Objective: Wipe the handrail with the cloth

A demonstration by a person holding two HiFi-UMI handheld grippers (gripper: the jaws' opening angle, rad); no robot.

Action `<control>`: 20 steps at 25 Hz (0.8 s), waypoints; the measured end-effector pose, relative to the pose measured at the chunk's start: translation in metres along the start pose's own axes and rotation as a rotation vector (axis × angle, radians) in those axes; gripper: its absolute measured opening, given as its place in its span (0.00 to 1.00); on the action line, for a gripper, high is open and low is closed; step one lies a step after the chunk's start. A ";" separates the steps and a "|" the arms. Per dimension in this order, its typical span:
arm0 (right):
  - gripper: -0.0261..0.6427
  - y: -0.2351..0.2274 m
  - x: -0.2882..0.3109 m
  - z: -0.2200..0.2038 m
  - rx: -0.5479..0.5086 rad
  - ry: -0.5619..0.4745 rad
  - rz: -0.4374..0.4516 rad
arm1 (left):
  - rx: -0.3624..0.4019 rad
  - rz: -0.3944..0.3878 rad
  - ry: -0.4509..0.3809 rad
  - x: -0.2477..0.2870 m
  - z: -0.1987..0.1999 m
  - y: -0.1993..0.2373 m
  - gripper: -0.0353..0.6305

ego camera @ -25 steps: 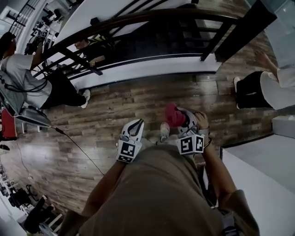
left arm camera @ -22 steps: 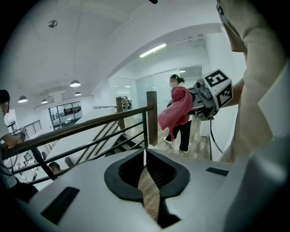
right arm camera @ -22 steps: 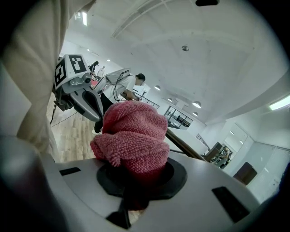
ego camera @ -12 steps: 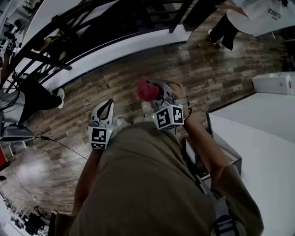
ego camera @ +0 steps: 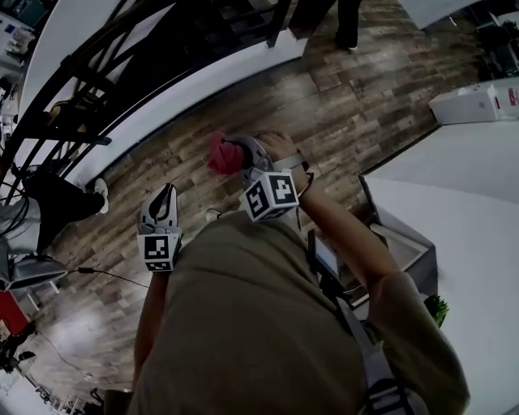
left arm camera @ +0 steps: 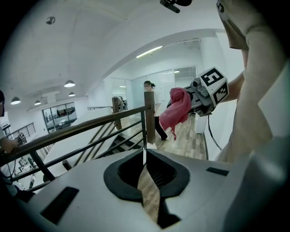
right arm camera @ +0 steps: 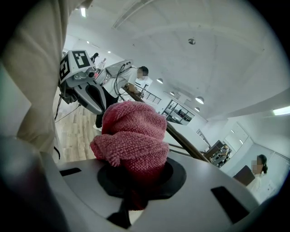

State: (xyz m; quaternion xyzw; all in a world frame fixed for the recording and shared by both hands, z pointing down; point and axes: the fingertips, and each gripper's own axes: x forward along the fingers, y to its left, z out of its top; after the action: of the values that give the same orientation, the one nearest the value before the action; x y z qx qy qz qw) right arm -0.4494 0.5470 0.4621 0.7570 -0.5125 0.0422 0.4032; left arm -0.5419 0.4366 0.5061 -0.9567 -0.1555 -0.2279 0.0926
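A pink cloth (ego camera: 220, 154) (right arm camera: 132, 134) is bunched in my right gripper (ego camera: 231, 157) (right arm camera: 136, 174), whose jaws are shut on it. It hangs over the wood floor, apart from the dark handrail (ego camera: 77, 69) at the upper left. In the left gripper view the handrail (left arm camera: 86, 125) and its wooden post (left arm camera: 149, 117) stand ahead, with the cloth (left arm camera: 175, 111) and right gripper (left arm camera: 205, 93) to the right. My left gripper (ego camera: 165, 193) (left arm camera: 144, 153) is shut and holds nothing, lower left of the right one. In the right gripper view the rail (right arm camera: 183, 137) runs behind the cloth.
Beyond the railing lies a dark stairwell (ego camera: 203, 40). A white counter (ego camera: 462, 219) and a white box (ego camera: 474, 101) are on the right. A person's legs (ego camera: 349, 20) stand at the top, another person (ego camera: 53, 198) is at the left, and a cable (ego camera: 105, 272) crosses the floor.
Both grippers have shifted left in the head view, the right one rising with the cloth. The railing has swung toward the upper left and the white counter has come further into view.
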 end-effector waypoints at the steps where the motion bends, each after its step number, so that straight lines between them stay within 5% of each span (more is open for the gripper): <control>1: 0.11 0.002 0.001 -0.002 0.011 0.010 0.011 | 0.002 -0.002 0.001 0.001 0.000 0.001 0.08; 20: 0.11 -0.011 -0.003 -0.020 0.025 0.040 0.048 | 0.039 -0.066 0.010 0.039 0.017 -0.006 0.08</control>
State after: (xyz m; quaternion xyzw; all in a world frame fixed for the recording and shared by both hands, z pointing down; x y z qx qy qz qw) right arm -0.4350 0.5642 0.4681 0.7486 -0.5217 0.0735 0.4026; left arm -0.5040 0.4569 0.5097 -0.9479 -0.1911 -0.2326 0.1044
